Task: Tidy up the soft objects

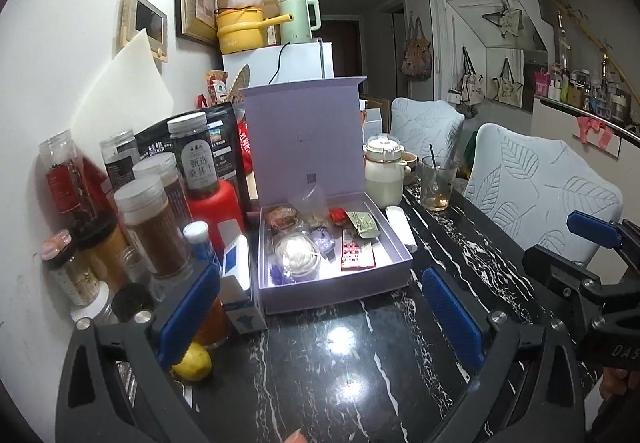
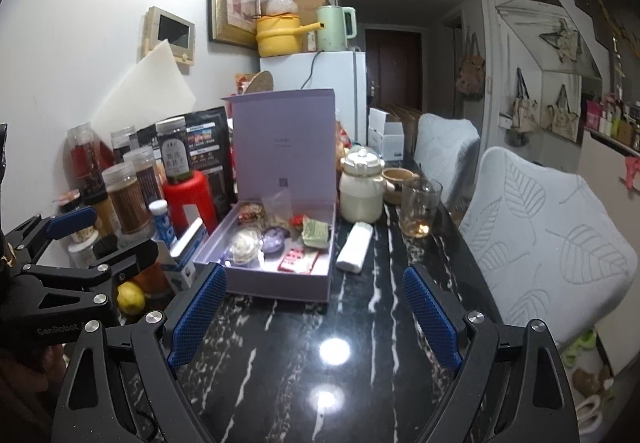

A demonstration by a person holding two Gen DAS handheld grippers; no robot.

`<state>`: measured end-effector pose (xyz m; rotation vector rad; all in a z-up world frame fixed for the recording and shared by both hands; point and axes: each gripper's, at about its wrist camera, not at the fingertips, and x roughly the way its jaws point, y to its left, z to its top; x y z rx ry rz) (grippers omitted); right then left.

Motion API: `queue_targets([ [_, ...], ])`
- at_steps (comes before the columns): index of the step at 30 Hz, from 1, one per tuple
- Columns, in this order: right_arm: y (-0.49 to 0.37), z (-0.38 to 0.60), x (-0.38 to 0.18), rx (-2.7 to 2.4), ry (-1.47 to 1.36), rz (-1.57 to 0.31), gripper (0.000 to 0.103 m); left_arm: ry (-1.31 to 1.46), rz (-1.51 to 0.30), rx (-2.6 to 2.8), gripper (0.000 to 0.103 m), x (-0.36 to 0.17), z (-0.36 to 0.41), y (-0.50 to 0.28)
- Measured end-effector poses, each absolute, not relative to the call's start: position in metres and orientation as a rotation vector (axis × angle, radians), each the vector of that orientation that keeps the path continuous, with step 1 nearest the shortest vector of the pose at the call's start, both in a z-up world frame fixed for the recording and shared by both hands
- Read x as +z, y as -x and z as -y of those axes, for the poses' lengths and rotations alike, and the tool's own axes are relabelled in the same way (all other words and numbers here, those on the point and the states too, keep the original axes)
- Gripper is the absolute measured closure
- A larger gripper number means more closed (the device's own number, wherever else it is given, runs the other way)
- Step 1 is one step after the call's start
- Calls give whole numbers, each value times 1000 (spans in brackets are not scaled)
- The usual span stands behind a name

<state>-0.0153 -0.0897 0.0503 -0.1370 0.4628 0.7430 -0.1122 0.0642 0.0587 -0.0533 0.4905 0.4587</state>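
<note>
Hovering over the black marbled table (image 2: 352, 383), both grippers are pointing at the lavender box (image 1: 332, 285), which is sitting open with its lid (image 1: 302, 139) standing upright behind it; the left gripper (image 1: 320, 313) is holding its blue pads wide apart with nothing between them, and the right gripper (image 2: 316, 313) is doing the same. Lying inside the box are small soft items: a white bundle in clear wrap (image 1: 298, 255), a purple pouch (image 1: 323, 237), a red-and-white packet (image 1: 357, 253), a green sachet (image 1: 363, 223) and a clear bag (image 1: 310, 205); a white roll (image 2: 354, 245) is lying on the table just beside the box, on its right. This layout is fitting two stages alike: items being gathered into the box with the roll outstanding, or a box already filled with the roll simply lying outside it; the views are not settling which. Any reach into the box is calling for a descent past the low front wall with the pads narrowed to the item, since the contents are lying touching one another. Crowding the left side are spice jars (image 1: 150, 231), a red bottle (image 1: 216, 209), a blue-and-white carton (image 1: 236, 283) touching the box wall, and a lemon (image 1: 194, 361); standing to the right rear are a cream pot (image 2: 362, 189) and a drinking glass (image 2: 420, 207), both near the roll and liable to be struck by a wide sweep.
</note>
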Motion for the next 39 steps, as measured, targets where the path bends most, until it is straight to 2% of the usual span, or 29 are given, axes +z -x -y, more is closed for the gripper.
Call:
queue_targets([
  [39, 9, 93, 43, 726, 153, -489, 12, 77, -534, 434, 0, 48, -69, 98],
])
